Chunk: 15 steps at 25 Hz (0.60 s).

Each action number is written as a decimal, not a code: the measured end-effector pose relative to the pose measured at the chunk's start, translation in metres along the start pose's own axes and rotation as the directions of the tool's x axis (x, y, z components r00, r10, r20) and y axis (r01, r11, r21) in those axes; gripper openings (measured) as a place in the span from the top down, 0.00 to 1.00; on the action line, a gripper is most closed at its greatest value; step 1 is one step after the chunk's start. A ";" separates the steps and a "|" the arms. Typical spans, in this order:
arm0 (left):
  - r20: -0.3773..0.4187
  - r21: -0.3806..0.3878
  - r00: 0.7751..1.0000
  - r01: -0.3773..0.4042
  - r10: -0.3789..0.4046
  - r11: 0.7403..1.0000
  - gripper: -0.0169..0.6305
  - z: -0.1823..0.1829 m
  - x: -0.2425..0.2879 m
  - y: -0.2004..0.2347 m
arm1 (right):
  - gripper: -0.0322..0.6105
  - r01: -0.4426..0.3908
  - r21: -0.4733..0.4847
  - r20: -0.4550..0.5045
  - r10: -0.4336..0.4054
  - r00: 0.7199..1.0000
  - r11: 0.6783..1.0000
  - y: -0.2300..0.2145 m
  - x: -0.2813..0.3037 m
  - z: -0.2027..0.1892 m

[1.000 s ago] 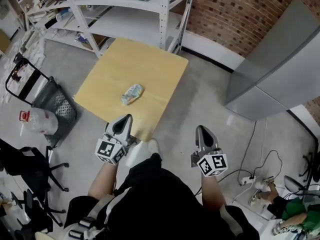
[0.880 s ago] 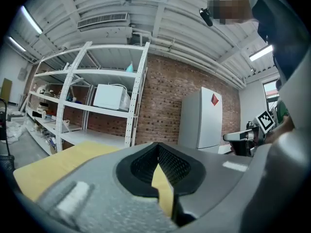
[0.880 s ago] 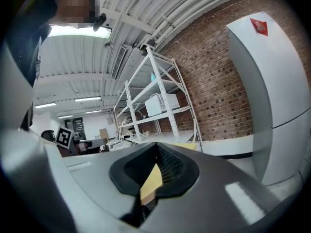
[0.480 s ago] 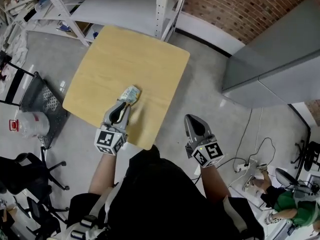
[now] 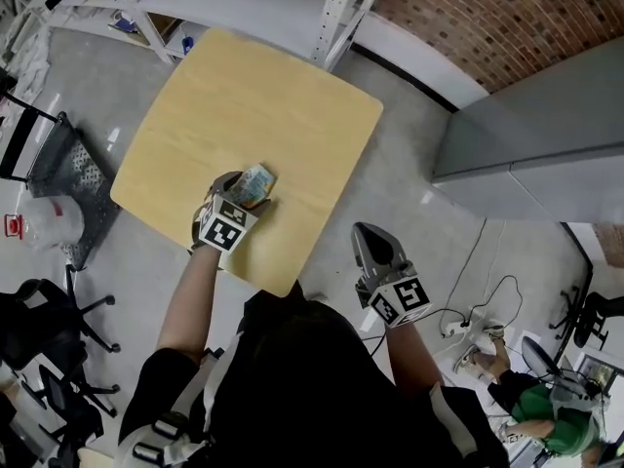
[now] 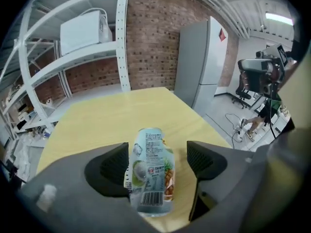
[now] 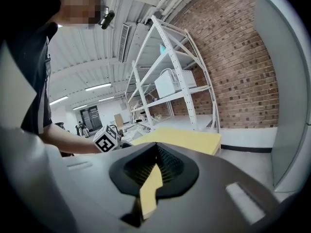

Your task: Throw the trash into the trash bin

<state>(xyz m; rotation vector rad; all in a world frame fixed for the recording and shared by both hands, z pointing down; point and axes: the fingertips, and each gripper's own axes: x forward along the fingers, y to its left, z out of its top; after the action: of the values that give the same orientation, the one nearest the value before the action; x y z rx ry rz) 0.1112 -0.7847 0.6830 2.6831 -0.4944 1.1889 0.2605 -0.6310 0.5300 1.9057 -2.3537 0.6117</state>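
Over table [image 5: 292,105], left tool [image 6: 156,160] opening around trash [image 6: 151,178] (right tool [image 7: 155,155] shut)

Your table [image 5: 292,96] is a pale yellow wood tone, and the crushed can [image 6: 151,174] is pale blue-green, printed with a white coconut half, an orange-yellow pineapple and a black barcode on white. You also have a red-brown brick wall [image 6: 150,28] with pale mortar lines, white shelving [image 6: 123,38], a plain grey cabinet [image 6: 201,67] and a grey floor [image 5: 390,193]. Your top [image 5: 292,388] is black.
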 end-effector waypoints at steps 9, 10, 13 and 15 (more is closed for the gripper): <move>-0.180 -0.012 0.983 0.039 -0.040 0.999 0.32 0.007 0.044 0.012 | 0.94 0.081 0.081 -0.003 -0.081 0.997 0.993 -0.028 -0.028 -0.020; -0.194 -0.020 0.980 0.037 -0.040 0.999 0.32 0.008 0.048 0.012 | 0.94 0.087 0.083 -0.011 -0.086 0.996 0.993 -0.032 -0.031 -0.022; -0.241 -0.030 0.969 0.054 -0.060 0.998 0.32 0.000 0.061 0.012 | 0.94 0.110 0.077 -0.022 -0.108 0.994 0.991 -0.037 -0.037 -0.022; -0.283 -0.033 0.958 0.045 -0.053 0.998 0.32 -0.008 0.062 0.016 | 0.94 0.123 0.075 -0.011 -0.122 0.992 0.990 -0.040 -0.038 -0.016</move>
<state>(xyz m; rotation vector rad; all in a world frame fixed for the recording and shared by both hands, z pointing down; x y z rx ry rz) 0.1388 -0.8114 0.7349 2.4294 -0.3927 1.5091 0.3037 -0.5970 0.5452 2.0570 -2.2191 0.7040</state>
